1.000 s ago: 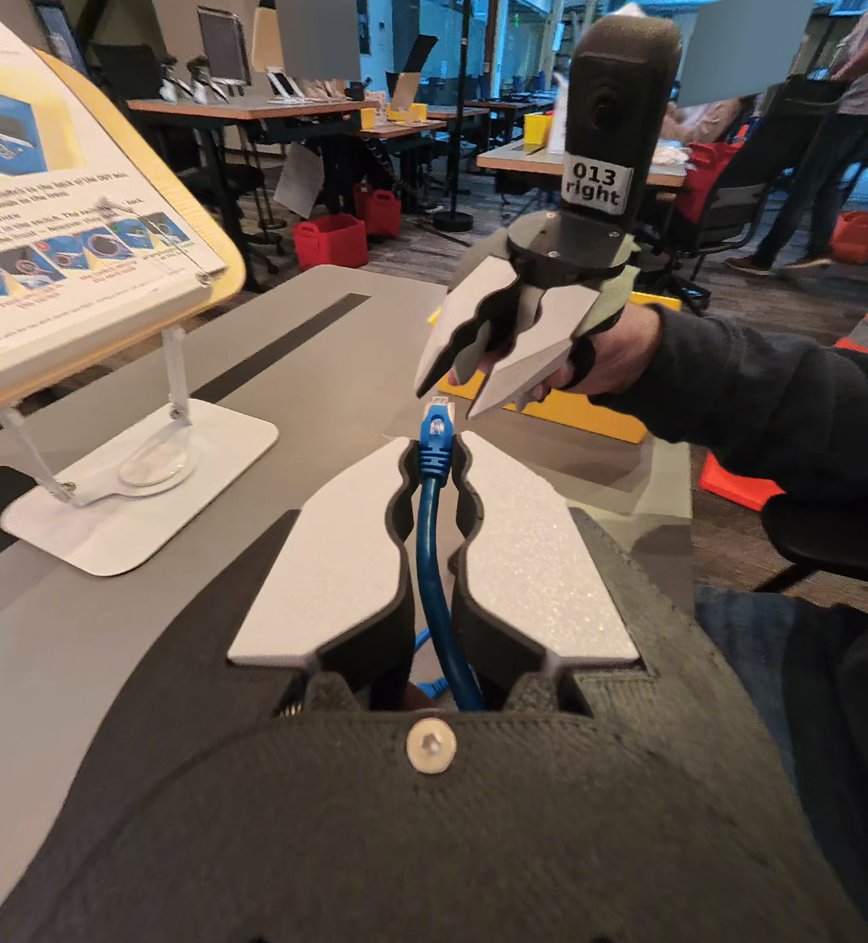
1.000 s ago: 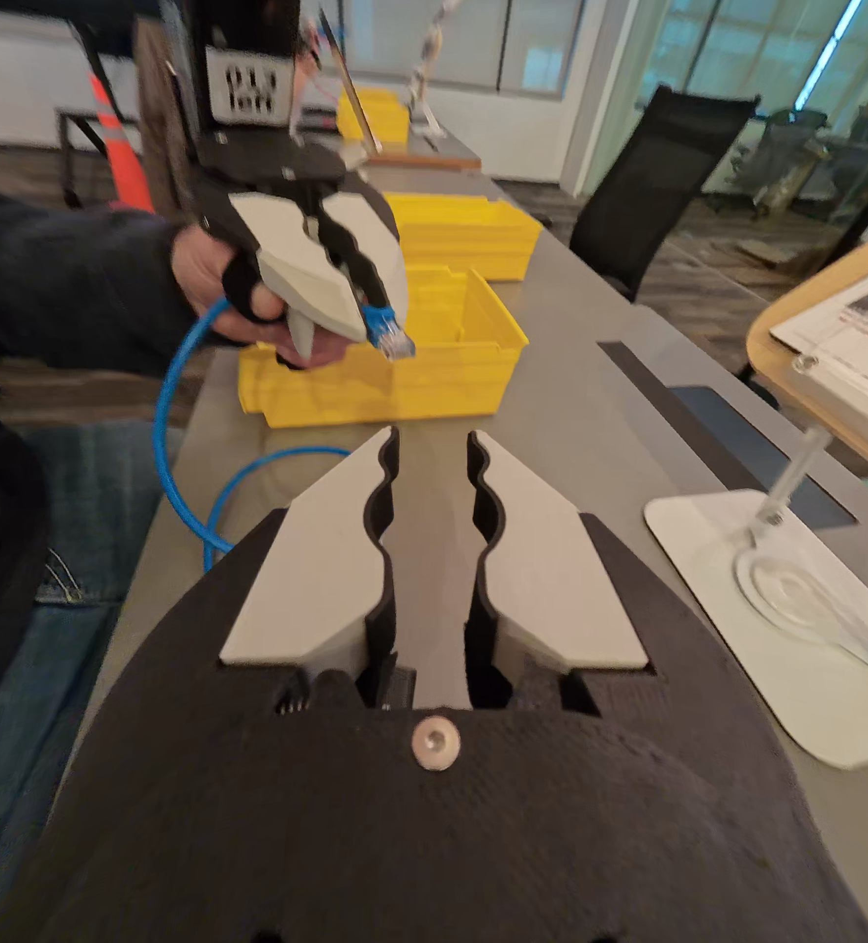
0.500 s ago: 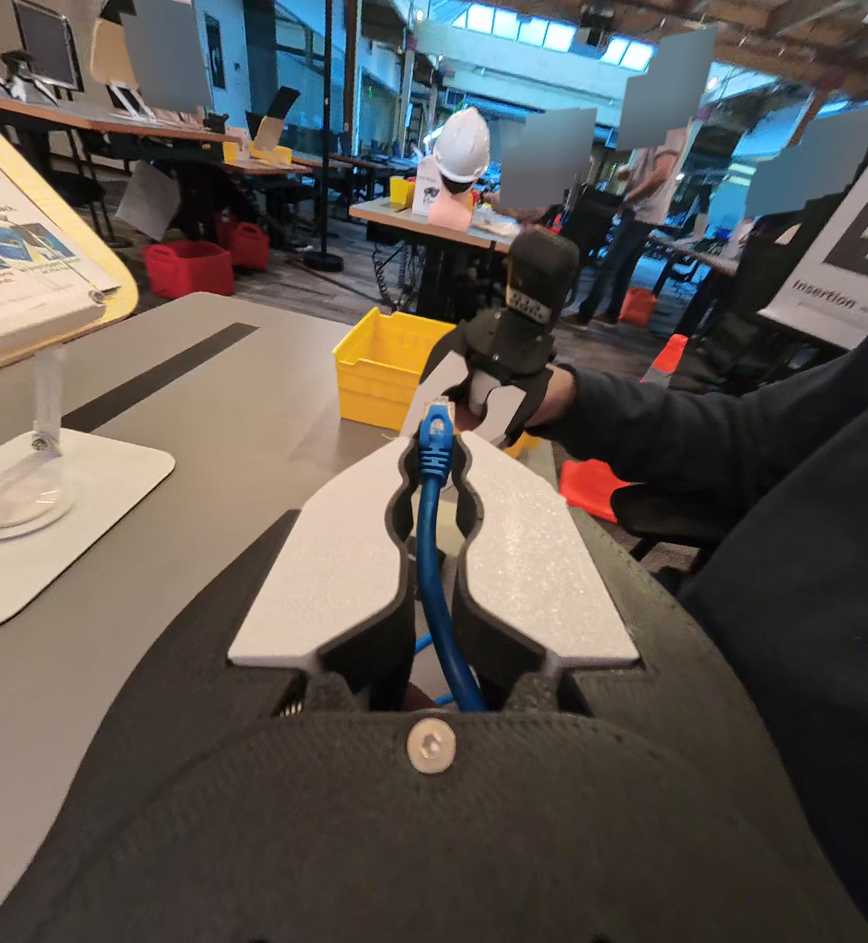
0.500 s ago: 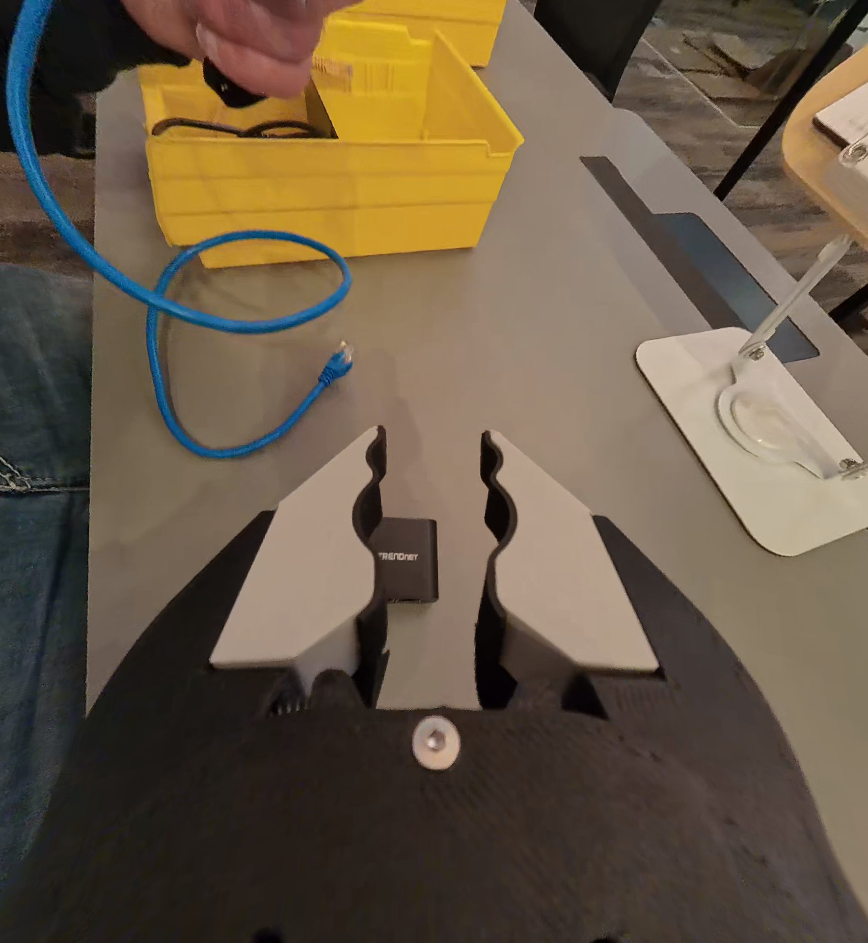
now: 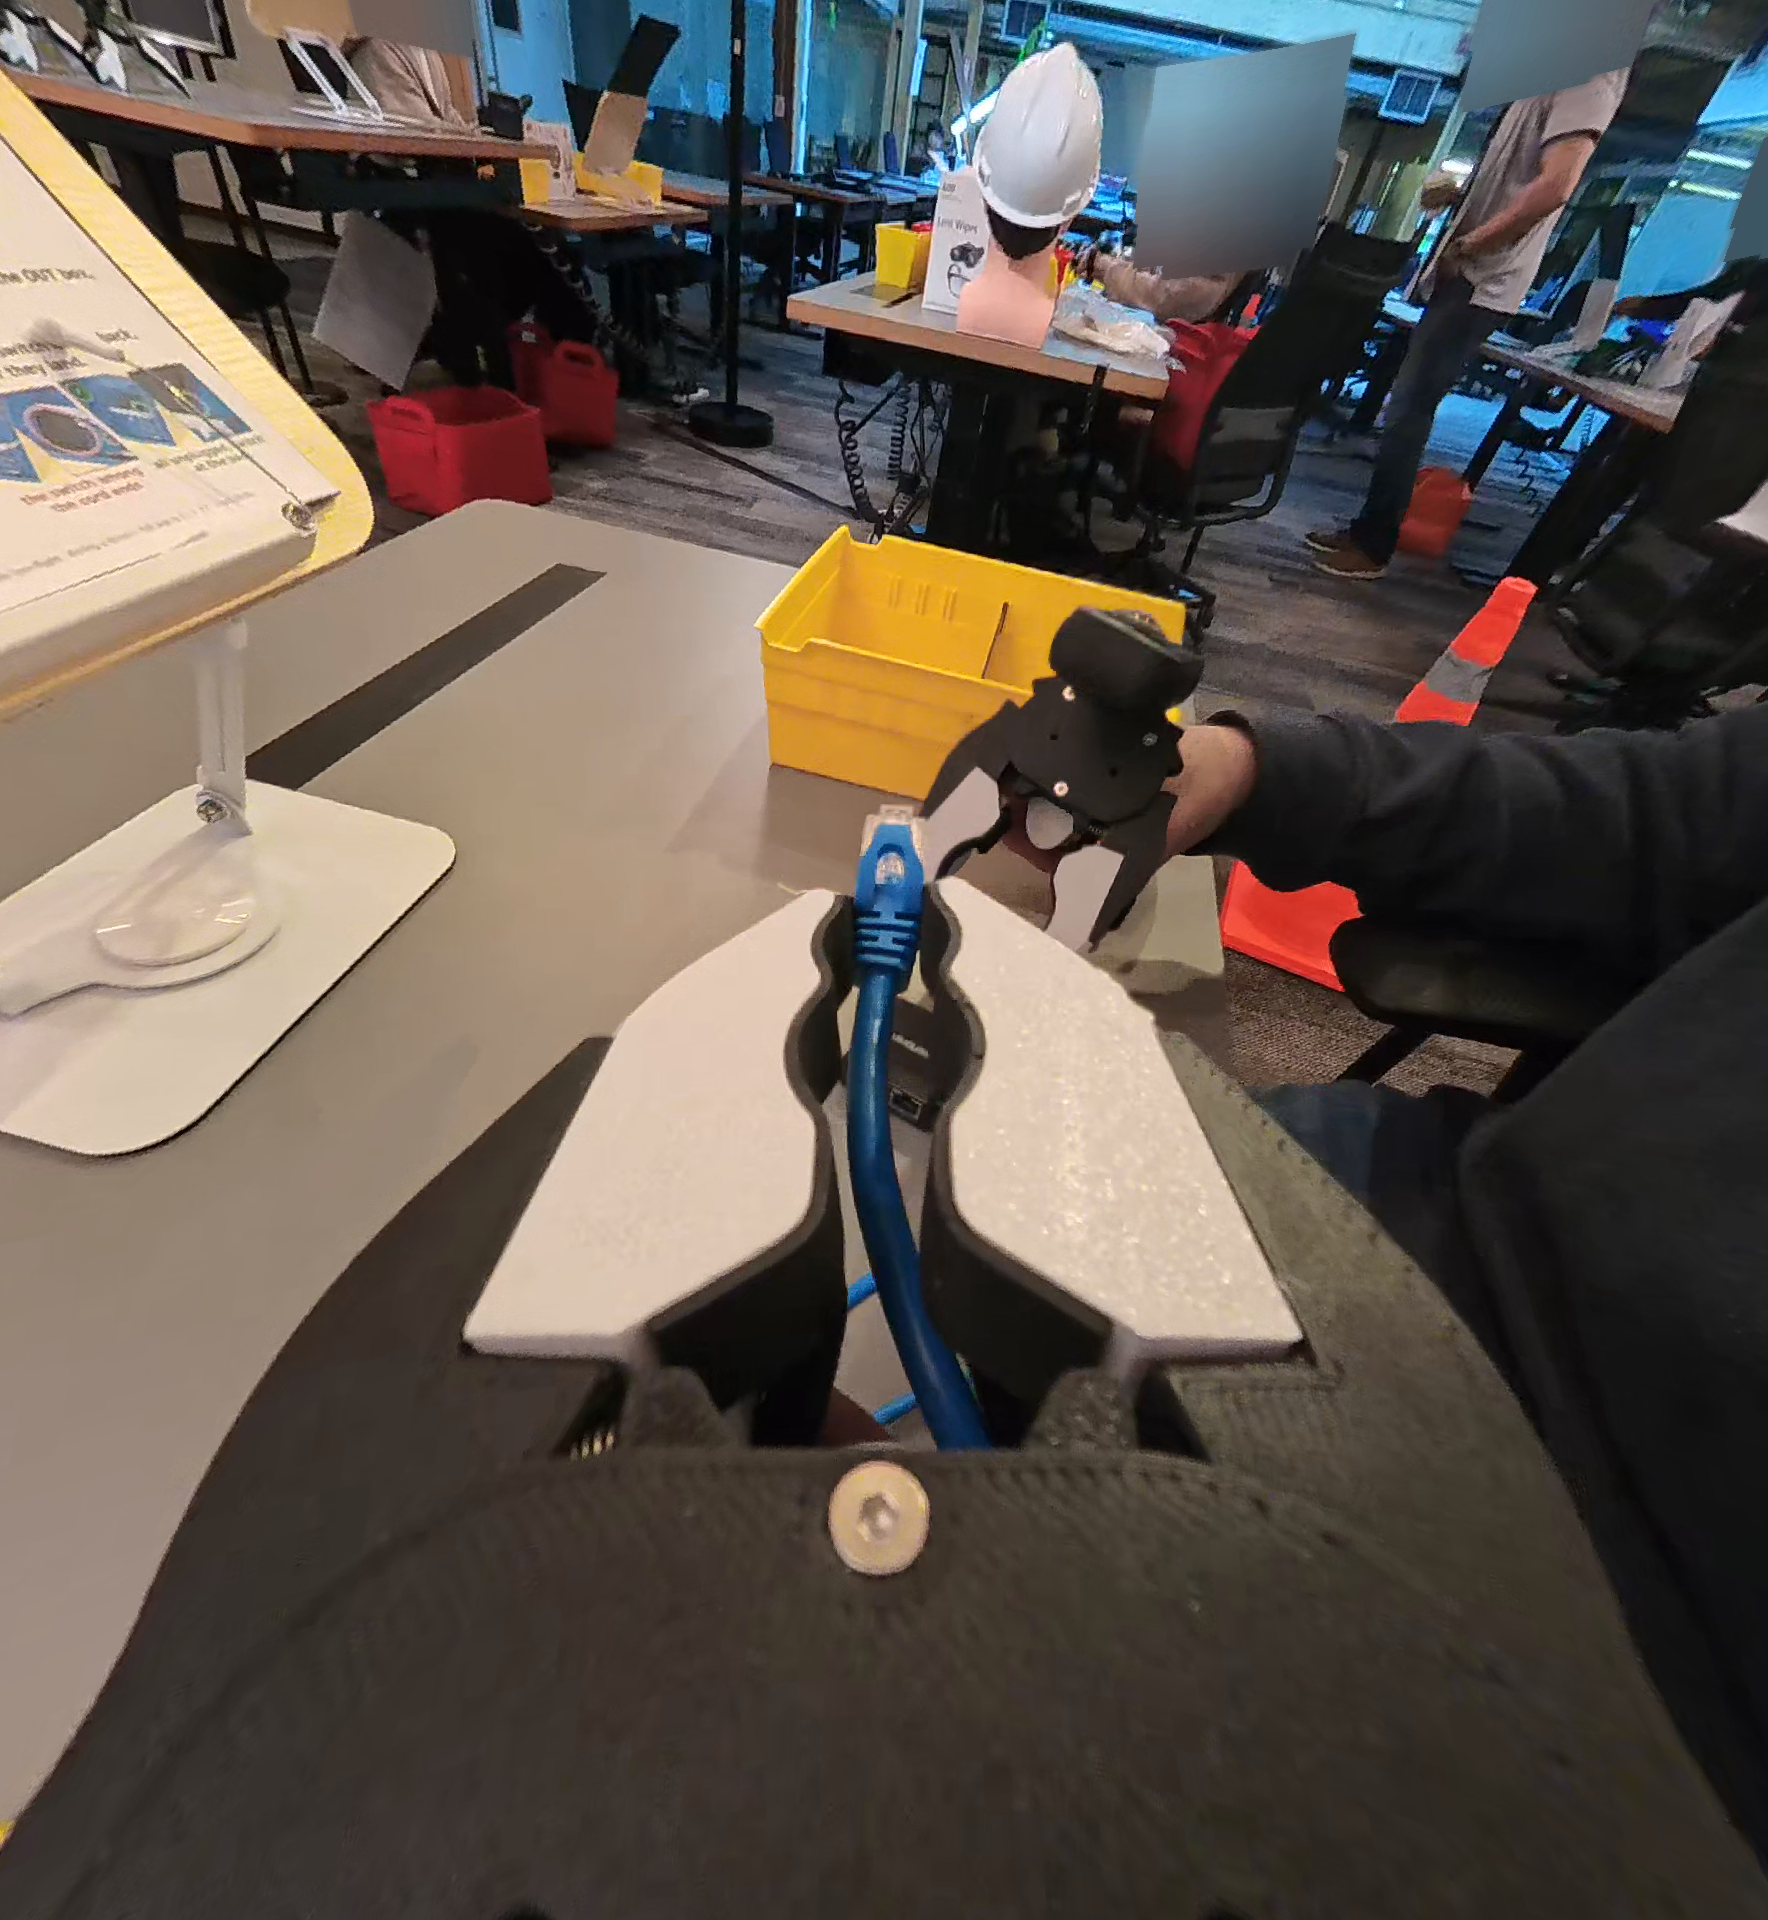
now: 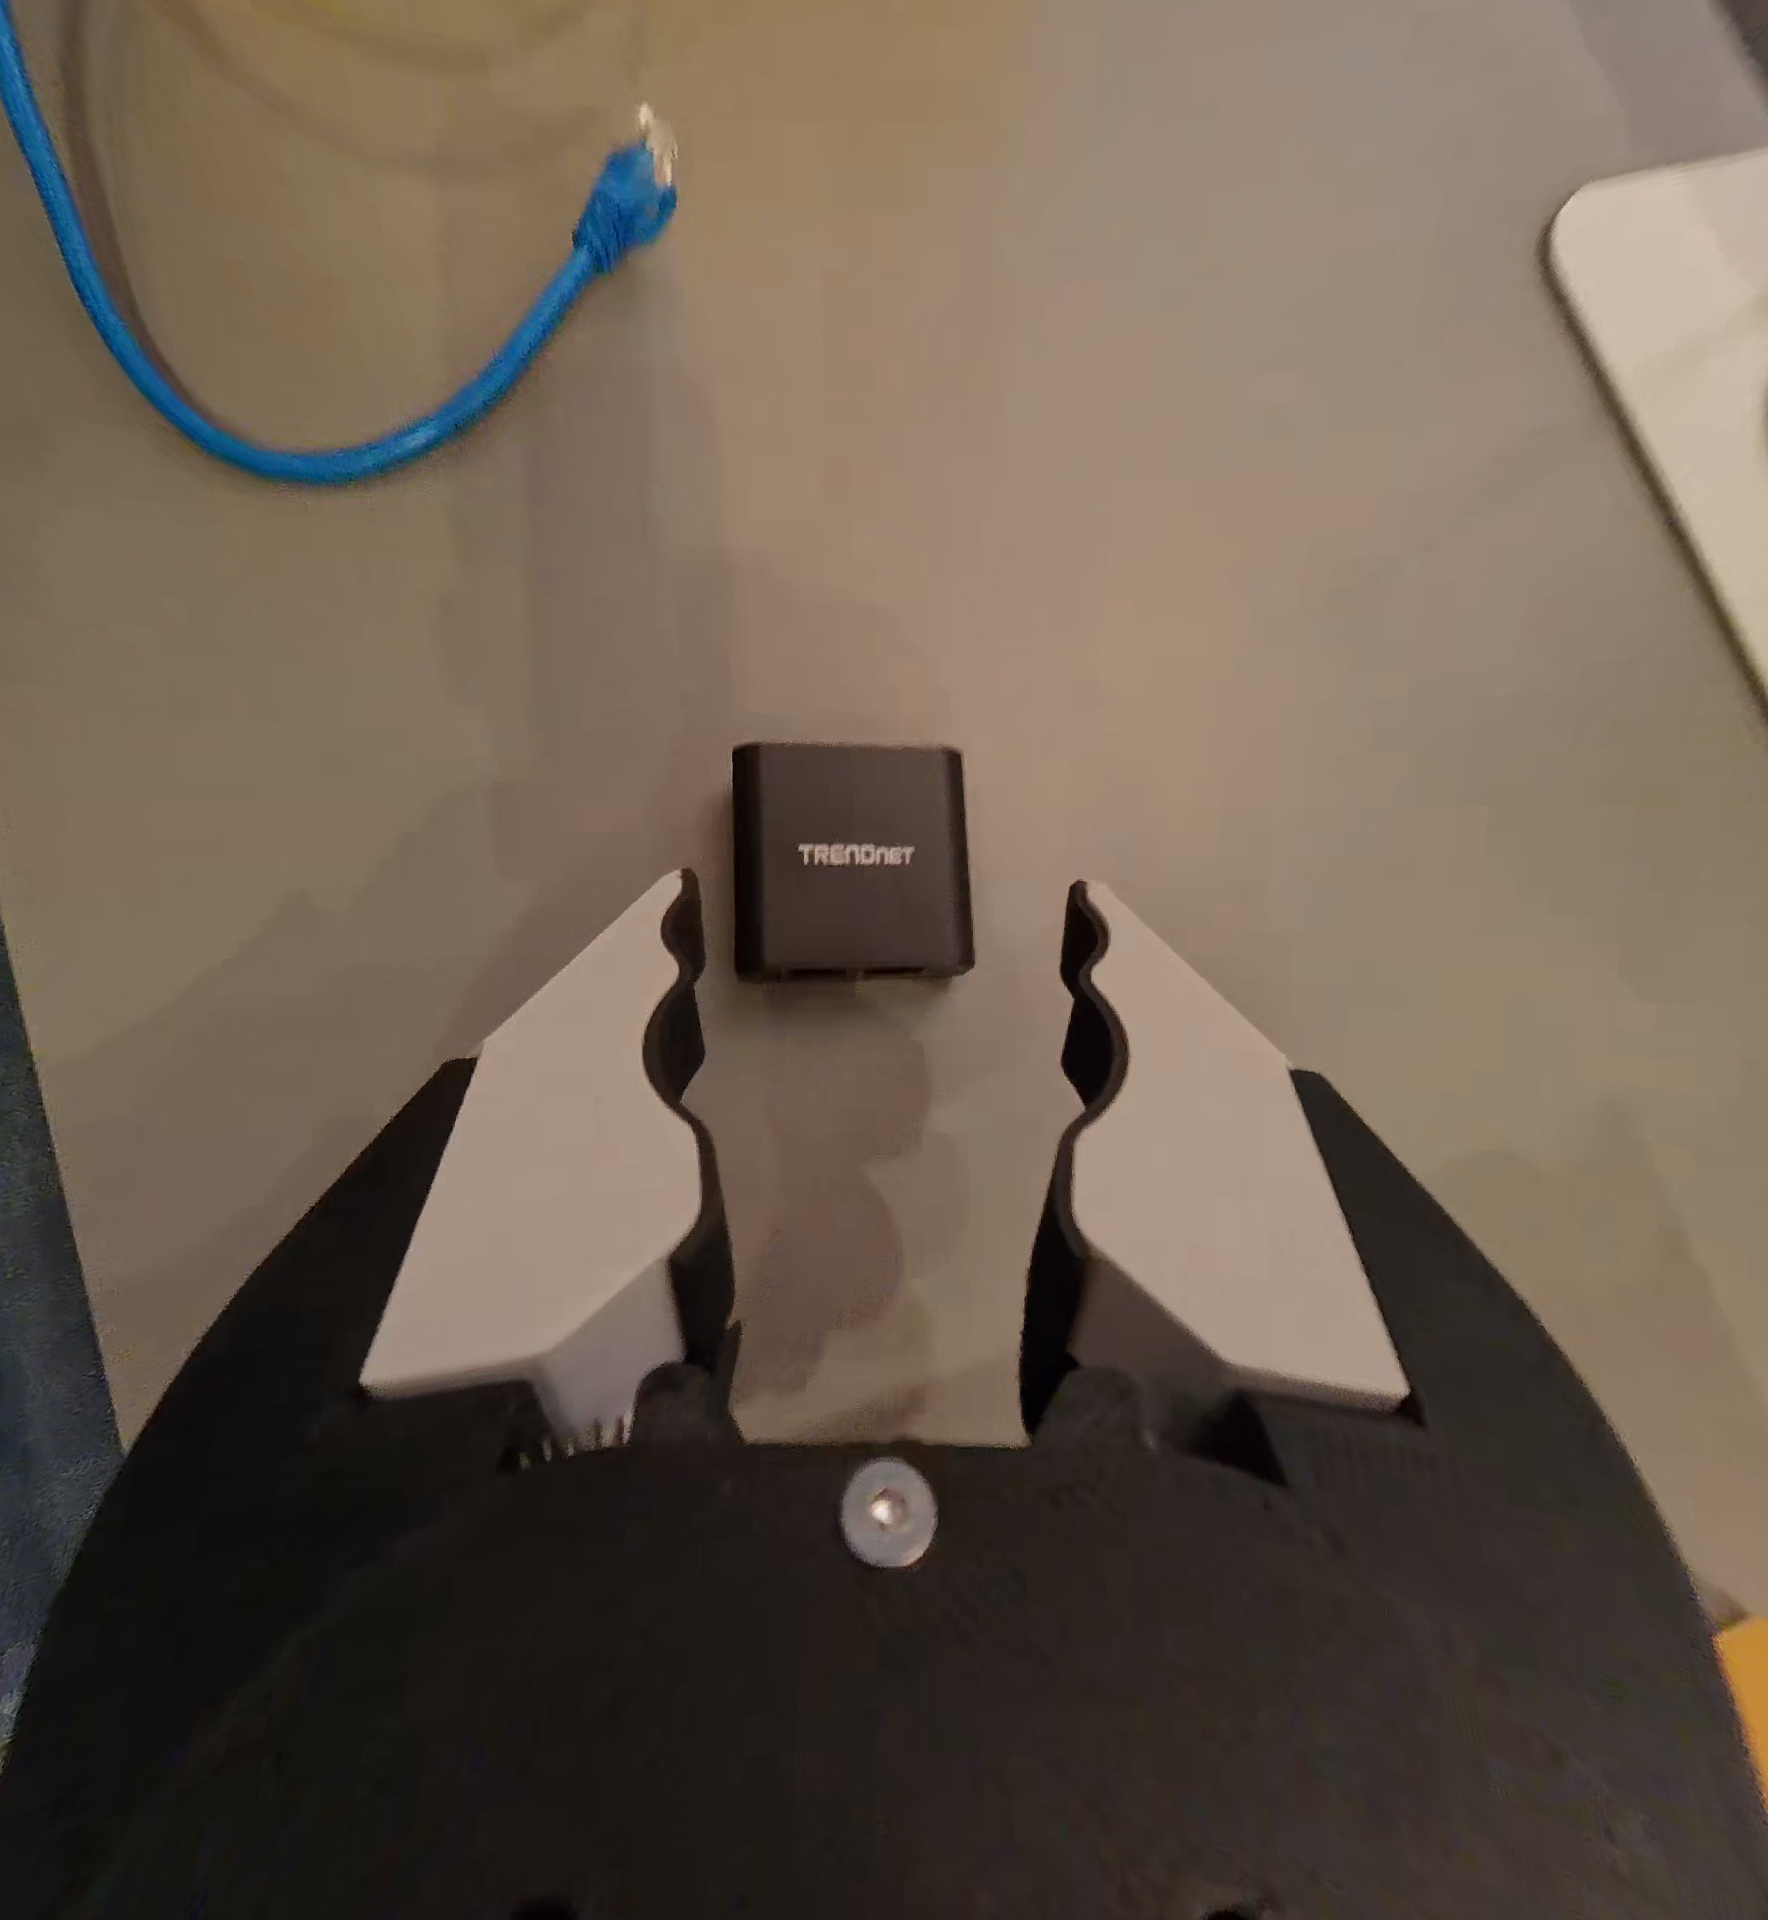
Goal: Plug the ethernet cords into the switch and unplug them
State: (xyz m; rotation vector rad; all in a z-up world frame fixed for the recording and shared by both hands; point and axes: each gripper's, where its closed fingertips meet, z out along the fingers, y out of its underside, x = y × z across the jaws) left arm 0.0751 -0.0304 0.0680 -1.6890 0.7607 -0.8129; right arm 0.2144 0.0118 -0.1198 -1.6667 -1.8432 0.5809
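Two grippers, two jobs: my right gripper (image 6: 875, 904) has swung down over the switch (image 6: 852, 860), fingers wide, tips flanking its near corners. My left gripper (image 5: 885, 914) still pinches the blue cord (image 5: 885, 1091) behind its plug, above the switch, so bracing comes before plugging.

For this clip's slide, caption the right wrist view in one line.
Open right gripper poised just short of the small black switch on the grey table, a blue ethernet cord lying loose nearby.

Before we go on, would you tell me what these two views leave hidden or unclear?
- Switch ports: right wrist view shows only a dark sliver of that face; count unreadable.
- Switch in the left wrist view: mostly covered by the left claw and blue ethernet cord.
- Cord's loop: cut off by the right wrist view's top-left edge.
- Right claw height above the table: unclear.
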